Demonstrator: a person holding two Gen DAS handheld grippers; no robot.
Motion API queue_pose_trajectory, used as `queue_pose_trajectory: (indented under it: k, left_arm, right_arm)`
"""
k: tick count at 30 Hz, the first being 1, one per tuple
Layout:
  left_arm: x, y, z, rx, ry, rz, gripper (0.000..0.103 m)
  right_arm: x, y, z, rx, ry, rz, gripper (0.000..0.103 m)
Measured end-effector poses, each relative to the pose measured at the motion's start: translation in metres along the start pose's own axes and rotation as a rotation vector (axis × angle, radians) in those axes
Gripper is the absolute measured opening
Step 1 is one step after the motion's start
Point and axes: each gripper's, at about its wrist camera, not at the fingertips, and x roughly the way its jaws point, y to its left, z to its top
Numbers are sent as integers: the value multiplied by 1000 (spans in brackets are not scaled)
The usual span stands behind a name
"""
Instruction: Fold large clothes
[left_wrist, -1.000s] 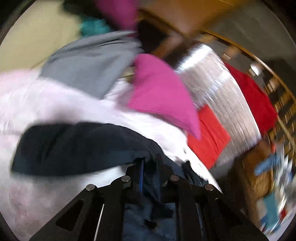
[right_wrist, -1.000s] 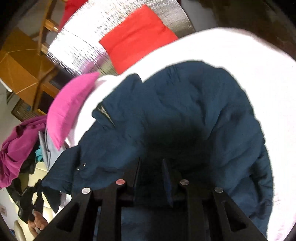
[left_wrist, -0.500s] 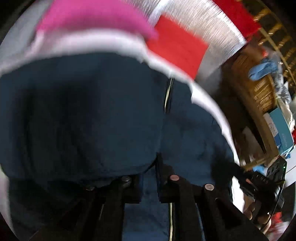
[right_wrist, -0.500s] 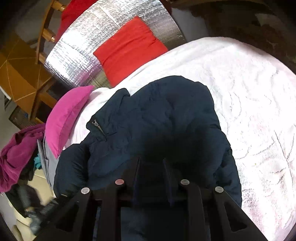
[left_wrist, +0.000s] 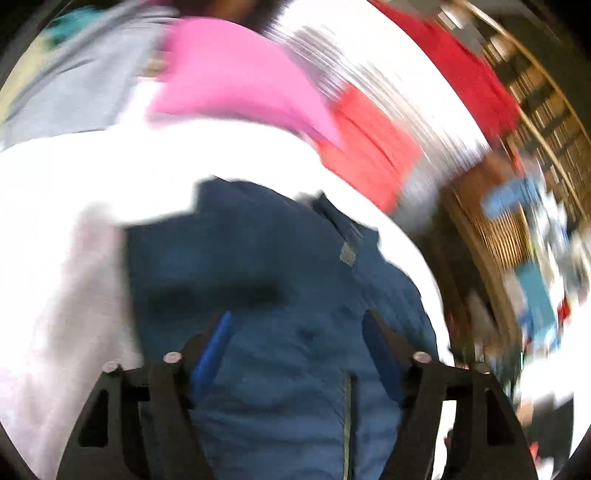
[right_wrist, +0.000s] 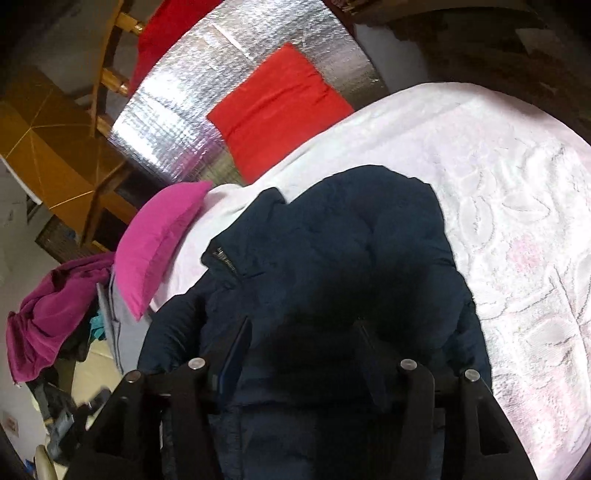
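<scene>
Both tongs angle downward over the navy puffer jacket (right_wrist: 332, 266), which lies bunched on the white bedspread (right_wrist: 517, 206). The left gripper (left_wrist: 295, 332) and right gripper (right_wrist: 301, 339) have just been opening; both apparently hold nothing.

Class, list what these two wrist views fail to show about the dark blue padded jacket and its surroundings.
- Left wrist view: motion blur smears the shelf clutter at the right; no item is identifiable.
- Both views: the dark blue padded jacket runs under the gripper frames and off the bottom edge, so its hem is hidden.
- Right wrist view: shadow covers the jacket between the right gripper fingers; any contact is unclear.
</scene>
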Motion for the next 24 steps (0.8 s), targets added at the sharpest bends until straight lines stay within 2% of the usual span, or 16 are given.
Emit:
queue_pose_trajectory:
  k: [3,6,10,12,14,15,16,19,21,24]
  left_arm:
    - [-7,51,11,-197,-31,19,78]
    - [0,85,11,-328,-22,23,78]
    - [15,99,8,-369,31,-7,76]
    - [21,103,8,-381,32,-6,76]
    - [36,89,10,-381,28,-4,76]
    - [41,88,10,-380,30,-7,66]
    - [43,87,10,-378,32,-10,49]
    - [53,84,13,-335,24,-2,33]
    - [53,72,13,-291,10,-18,15]
    - [49,41,14,-186,-20,-61,14]
  right_arm:
    - [1,6,-3,-23,3,6,60]
    - [4,11,-5,-32,5,5,60]
    - [12,14,-6,-35,19,1,60]
    - [14,17,-7,-41,24,0,60]
    - [17,18,-9,-49,33,-2,61]
    - [18,19,-10,-54,36,-6,61]
    - [19,19,-11,-59,37,-13,61]
    - [18,18,-11,-54,28,-22,61]
    - [14,15,-9,-41,14,-22,61]
    - [8,12,-8,-34,-5,-26,61]
